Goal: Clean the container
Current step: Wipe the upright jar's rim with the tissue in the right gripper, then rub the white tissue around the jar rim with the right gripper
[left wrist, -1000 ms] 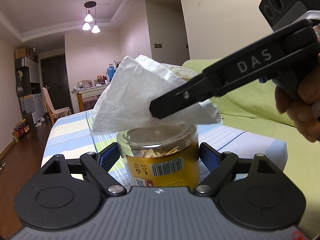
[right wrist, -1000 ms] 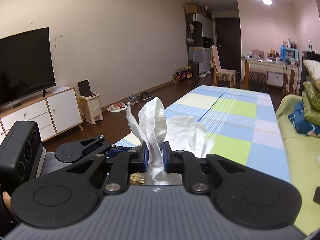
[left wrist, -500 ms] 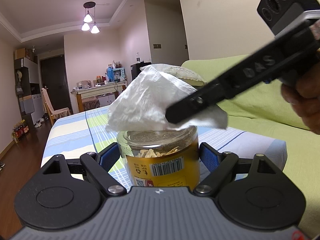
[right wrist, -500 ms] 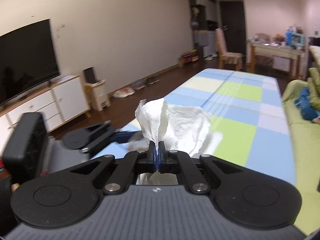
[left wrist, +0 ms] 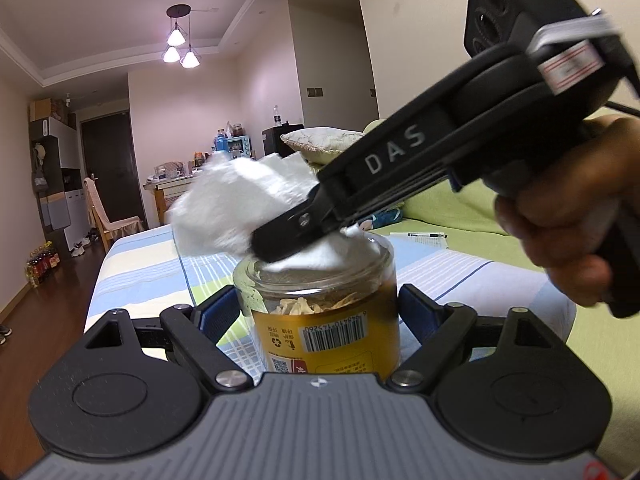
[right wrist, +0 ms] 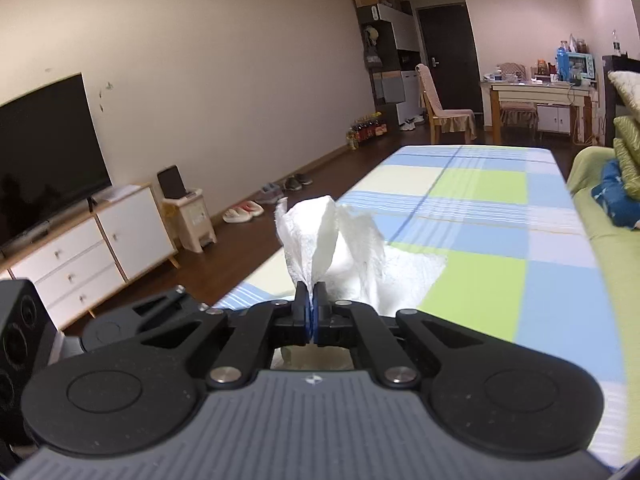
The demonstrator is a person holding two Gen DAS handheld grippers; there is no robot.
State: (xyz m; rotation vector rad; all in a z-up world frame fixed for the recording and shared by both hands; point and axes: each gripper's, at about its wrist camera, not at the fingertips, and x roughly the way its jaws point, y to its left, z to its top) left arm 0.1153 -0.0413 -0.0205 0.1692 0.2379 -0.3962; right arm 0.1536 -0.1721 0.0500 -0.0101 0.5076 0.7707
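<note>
Two sets of fingers were at work. Your right gripper had just been closing and was clamped tight on the crumpled white paper towel, with a fold of it pinched between the blue pads. Your left gripper held the clear glass jar with the yellow label upright, a pad against each side.

The towel's lower bunch sat at the jar's open mouth, its loose upper part still fanned out above the rim. To wipe well, you would probably have needed to push the wad down past the neck and turn it against the inner wall, keeping the left grip firm so the jar did not twist.

Pale flaky scraps lay inside the jar and would likely have caught in the towel. Below lay the counter under a blue, green and white checked cloth, with a green sofa just beside it. Nothing stood in the way.
</note>
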